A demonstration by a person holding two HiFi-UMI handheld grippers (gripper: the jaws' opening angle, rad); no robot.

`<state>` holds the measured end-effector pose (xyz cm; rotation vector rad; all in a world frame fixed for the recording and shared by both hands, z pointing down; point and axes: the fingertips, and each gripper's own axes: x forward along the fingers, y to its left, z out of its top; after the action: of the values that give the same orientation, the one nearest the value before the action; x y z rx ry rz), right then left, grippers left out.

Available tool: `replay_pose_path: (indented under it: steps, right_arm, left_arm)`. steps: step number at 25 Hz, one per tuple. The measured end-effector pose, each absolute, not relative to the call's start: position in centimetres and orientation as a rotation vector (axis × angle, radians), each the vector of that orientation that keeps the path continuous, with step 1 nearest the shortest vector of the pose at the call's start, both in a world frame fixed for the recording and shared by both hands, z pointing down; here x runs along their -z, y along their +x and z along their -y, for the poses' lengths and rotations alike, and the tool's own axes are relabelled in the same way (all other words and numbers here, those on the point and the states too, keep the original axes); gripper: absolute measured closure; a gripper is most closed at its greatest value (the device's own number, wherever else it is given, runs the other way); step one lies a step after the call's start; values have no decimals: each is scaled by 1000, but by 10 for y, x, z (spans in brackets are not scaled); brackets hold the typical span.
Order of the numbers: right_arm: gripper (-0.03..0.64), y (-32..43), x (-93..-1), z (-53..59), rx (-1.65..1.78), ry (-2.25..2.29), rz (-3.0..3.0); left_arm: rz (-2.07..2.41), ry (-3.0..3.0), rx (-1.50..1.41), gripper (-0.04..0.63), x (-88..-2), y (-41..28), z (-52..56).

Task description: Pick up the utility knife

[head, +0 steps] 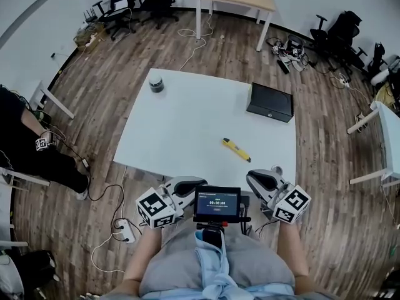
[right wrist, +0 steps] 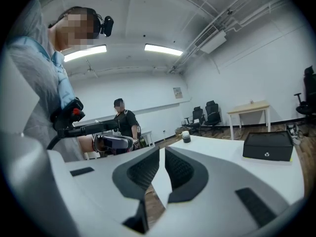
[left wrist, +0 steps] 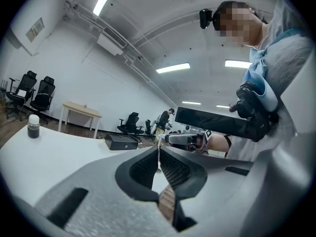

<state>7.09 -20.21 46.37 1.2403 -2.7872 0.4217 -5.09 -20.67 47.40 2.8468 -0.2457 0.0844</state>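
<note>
The yellow utility knife (head: 236,149) lies slantwise on the white tabletop (head: 187,124), in its near right part. It sits out beyond my right claw (right wrist: 162,157) and clear of it, farther still from my left claw (left wrist: 158,152), with neither touching it. I hold both claws low at the tabletop's near edge, close in front of my body, about level, tips turned in toward each other with a small screen (head: 217,204) between them. Each claw is pinched together with nothing between its jaws.
</note>
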Motion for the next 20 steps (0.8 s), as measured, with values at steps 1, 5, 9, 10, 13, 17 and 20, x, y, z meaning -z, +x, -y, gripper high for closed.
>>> replay_pose_path:
  steps: [1, 5, 9, 10, 13, 17, 20]
  right_arm:
    - [583, 71, -464, 203, -426, 1239, 2785]
    - [583, 72, -467, 210, -437, 1229, 2769]
    - [583, 78, -469, 215, -437, 1218, 2753]
    - [583, 79, -470, 217, -436, 1218, 2748]
    - [583, 81, -474, 223, -437, 1212, 2731]
    - [583, 88, -482, 233, -443, 1200, 2707]
    - [577, 95, -494, 238, -460, 1202, 2678]
  left_arm:
    - [247, 2844, -81, 577, -474, -51, 208]
    - [255, 2837, -69, 577, -475, -49, 212]
    - [265, 2834, -69, 577, -476, -44, 215]
    - [265, 2834, -70, 577, -476, -44, 216]
    - [259, 2836, -82, 577, -478, -42, 217]
    - [255, 2837, -92, 577, -478, -36, 219]
    - [260, 2833, -91, 577, -479, -33, 219]
